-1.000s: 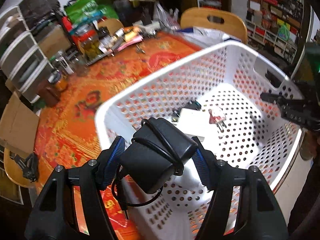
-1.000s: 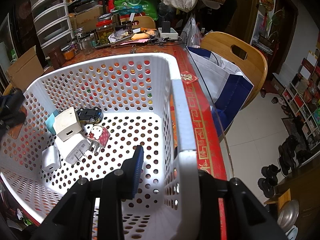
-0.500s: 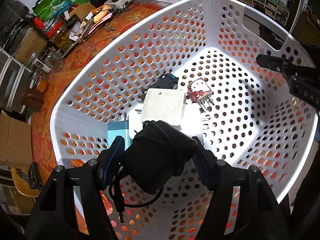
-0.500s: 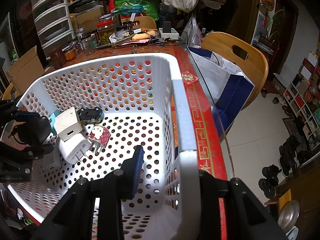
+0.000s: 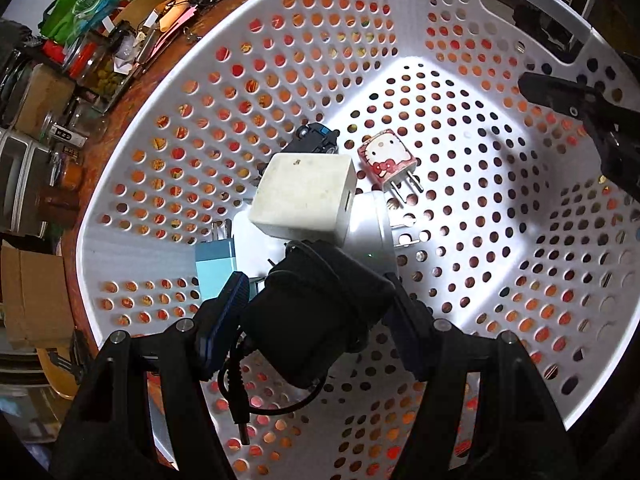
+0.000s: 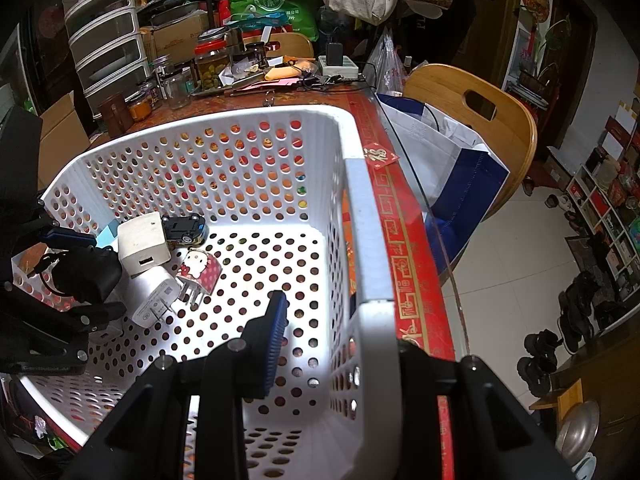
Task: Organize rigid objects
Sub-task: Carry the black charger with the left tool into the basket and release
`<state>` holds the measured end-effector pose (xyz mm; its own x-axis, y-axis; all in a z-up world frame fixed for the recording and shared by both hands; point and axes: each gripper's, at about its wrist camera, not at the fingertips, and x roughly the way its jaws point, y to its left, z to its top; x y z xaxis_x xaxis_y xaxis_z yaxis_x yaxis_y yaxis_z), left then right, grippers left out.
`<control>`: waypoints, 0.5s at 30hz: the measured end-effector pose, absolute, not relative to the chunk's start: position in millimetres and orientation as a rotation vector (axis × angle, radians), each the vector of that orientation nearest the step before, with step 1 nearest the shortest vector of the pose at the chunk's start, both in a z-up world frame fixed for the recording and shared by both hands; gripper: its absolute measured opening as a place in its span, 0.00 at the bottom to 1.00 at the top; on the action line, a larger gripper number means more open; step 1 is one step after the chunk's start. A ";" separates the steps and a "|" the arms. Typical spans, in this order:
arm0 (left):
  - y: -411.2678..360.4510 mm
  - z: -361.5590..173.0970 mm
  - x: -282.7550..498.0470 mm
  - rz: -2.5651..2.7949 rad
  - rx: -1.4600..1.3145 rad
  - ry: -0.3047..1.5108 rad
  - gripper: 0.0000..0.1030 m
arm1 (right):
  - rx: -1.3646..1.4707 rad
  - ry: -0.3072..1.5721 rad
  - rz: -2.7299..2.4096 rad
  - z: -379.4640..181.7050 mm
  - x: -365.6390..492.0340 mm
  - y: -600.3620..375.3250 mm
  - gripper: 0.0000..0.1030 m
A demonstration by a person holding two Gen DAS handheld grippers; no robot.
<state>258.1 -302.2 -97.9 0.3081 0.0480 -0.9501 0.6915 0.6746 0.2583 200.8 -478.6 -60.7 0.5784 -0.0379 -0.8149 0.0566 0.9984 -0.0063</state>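
Two grippers are working: we are clamping the white basket (image 6: 372, 240) rim with the right gripper (image 6: 320, 344), steadying it, while our left gripper (image 5: 316, 312) is grasping the black adapter (image 5: 316, 316) low over the charger pile (image 5: 308, 200). Next, we judge, releasing it gently there.

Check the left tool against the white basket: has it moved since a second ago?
Yes. The left tool, shut on the black adapter, came over the white basket rim and down inside, above the chargers.
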 end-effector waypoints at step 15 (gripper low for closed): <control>-277.2 -62.4 262.2 -0.452 0.590 1.086 0.93 | -0.010 0.950 -0.100 -50.3 192.7 -472.4 0.51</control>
